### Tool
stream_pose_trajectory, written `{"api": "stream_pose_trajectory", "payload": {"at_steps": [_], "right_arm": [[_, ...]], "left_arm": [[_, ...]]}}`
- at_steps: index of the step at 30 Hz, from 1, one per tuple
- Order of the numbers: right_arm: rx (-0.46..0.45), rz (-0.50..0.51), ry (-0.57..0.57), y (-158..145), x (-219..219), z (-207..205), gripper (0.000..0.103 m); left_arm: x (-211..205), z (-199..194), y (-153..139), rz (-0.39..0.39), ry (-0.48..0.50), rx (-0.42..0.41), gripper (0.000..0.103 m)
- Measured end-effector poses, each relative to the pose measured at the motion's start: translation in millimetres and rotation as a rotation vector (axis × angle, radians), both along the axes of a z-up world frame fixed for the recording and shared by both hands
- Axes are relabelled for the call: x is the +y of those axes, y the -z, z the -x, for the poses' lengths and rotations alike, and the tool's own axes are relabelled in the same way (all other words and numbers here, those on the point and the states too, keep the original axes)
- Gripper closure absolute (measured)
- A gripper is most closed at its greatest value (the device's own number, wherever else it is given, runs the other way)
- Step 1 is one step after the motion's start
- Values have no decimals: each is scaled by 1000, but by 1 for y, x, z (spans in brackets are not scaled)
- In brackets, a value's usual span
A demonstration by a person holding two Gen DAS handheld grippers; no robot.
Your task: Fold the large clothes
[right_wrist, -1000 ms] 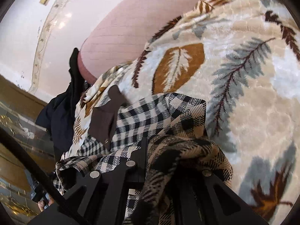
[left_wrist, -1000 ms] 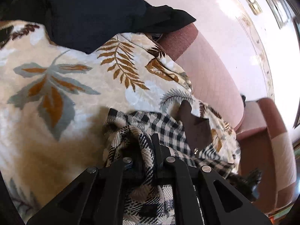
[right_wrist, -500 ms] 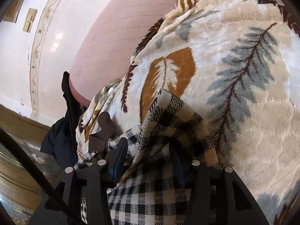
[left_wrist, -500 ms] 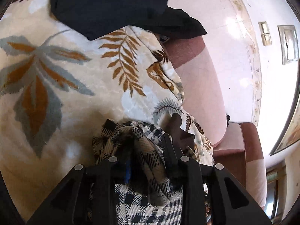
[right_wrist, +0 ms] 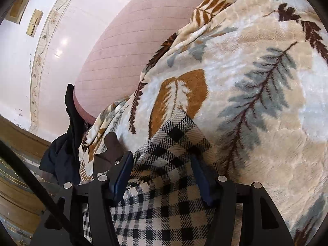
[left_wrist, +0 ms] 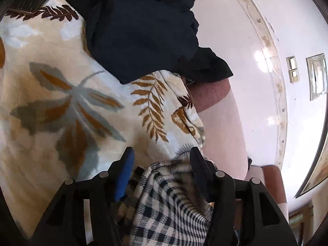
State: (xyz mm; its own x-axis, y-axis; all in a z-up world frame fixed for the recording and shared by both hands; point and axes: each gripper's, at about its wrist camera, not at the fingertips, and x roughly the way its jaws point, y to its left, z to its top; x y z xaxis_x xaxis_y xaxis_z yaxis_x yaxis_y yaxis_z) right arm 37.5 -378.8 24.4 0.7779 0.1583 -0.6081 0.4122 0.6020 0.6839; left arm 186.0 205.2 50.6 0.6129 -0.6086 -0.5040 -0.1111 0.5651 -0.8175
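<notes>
Left gripper: jaws apart, and they have just been opening. The plaid garment lies between the fingers, low in the left wrist view at 6 o'clock, but the blue pad on the left finger stands clear of the cloth. The garment's edge runs close along the right finger; cannot tell whether it touches there. No clamp.

The plaid garment lies on the leaf blanket, which fills the 9 o'clock side of that view. A dark navy garment is heaped on the blanket at 12 o'clock, with a black piece trailing off it toward 2 o'clock. A phone lies at 11 o'clock, at the blanket's far edge. The pink sofa shows at 3 o'clock, past the blanket's edge.

Right gripper: jaws apart too, also just been opening. A pointed corner of the plaid garment lies between the fingers, tip toward 12 o'clock, flat on the blanket. The pads flank the cloth without squeezing it. A brown patch of cloth lies just left of the left finger at 8 o'clock. The navy garment hangs at 9 o'clock, off the blanket's edge. The sofa back takes 11 to 12 o'clock.
</notes>
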Motion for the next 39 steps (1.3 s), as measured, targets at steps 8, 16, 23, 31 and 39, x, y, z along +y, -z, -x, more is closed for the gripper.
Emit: {"api": "stream_pose_trajectory", "payload": {"at_steps": [8,16,23,31,39], "right_arm": [[33,122,4,-11,6,-1,40],[46,162,35,-20,-1,11,40],[52,191,19,-30,9,23,40],[36,182,-7,-40,32,54,40],[71,203,-27,-49,51,103,40]], "left_arm": [[-17,2,-6,-131,48,-6,49],[-30,18,-10,-310,139,-17,46],[-32,47,-10,-500,229,-46,45],[-24,95,-17,-578,312,-85,45],[-41,134,-7,-624,433,-93,45]]}}
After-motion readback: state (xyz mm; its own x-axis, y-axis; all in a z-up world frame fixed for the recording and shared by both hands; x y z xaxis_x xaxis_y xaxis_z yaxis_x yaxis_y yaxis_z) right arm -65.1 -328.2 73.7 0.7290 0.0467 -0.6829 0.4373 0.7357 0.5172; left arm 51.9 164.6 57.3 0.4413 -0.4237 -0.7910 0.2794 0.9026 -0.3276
